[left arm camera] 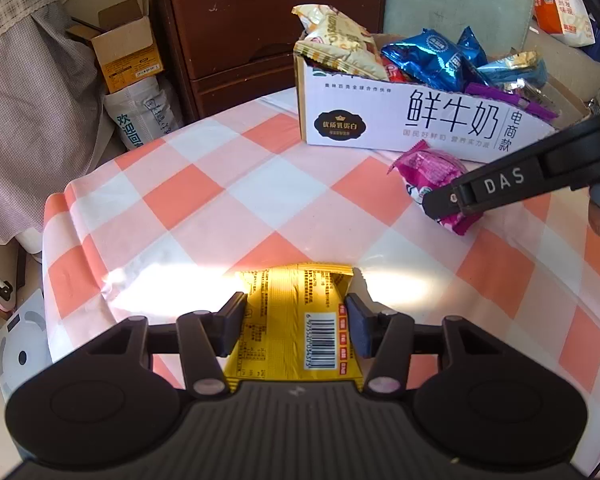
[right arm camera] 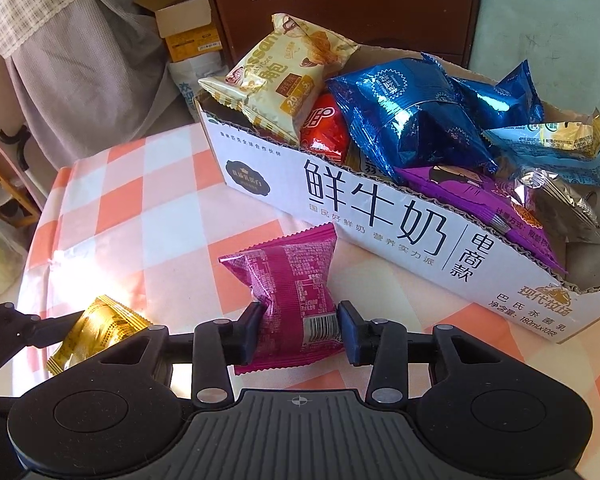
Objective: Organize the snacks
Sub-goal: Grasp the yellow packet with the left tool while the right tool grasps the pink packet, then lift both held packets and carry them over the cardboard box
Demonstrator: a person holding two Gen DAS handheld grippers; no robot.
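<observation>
My left gripper [left arm camera: 296, 320] is shut on a yellow snack packet [left arm camera: 288, 320], held over the checked tablecloth [left arm camera: 204, 200]. My right gripper [right arm camera: 298, 328] is shut on a magenta snack packet [right arm camera: 292, 292] just in front of the white milk carton box [right arm camera: 380, 224]. In the left wrist view the right gripper [left arm camera: 444, 206] and the magenta packet [left arm camera: 432, 172] show at the right, beside the box [left arm camera: 400, 120]. In the right wrist view the yellow packet [right arm camera: 96, 332] and the left gripper's fingers [right arm camera: 28, 330] show at the lower left. The box holds several snack bags.
The box holds a cream croissant bag [right arm camera: 284, 80], blue foil bags [right arm camera: 412, 116], a red packet [right arm camera: 324, 128] and a purple packet [right arm camera: 480, 200]. A brown drawer cabinet [left arm camera: 260, 20] and an open cardboard box [left arm camera: 128, 52] stand beyond the table's far edge.
</observation>
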